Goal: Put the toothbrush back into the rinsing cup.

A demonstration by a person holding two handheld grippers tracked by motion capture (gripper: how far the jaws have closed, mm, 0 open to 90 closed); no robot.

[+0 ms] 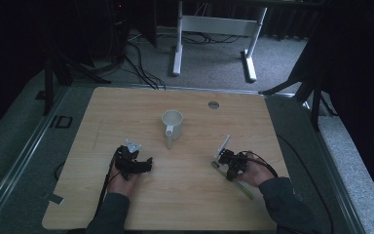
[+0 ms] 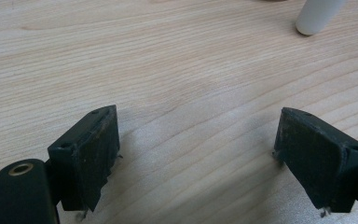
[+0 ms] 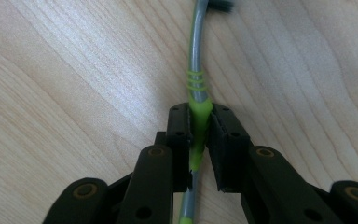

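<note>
The left hand-held gripper [image 1: 135, 163] rests on the light wooden bench [image 1: 126, 112] with its jaws wide and nothing between them. The white ceramic mug [image 1: 172, 124] stands mid-bench, ahead and between both hands. The right hand-held gripper [image 3: 200, 140] has its jaws narrowed onto the grey-and-green plastic toothbrush [image 3: 196, 84], gripping the handle; its long axis runs straight ahead between the jaws, bristle end farthest, lying on the bench.

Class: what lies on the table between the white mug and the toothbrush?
Bare wood, seen in the high view, separates the mug from the toothbrush.
</note>
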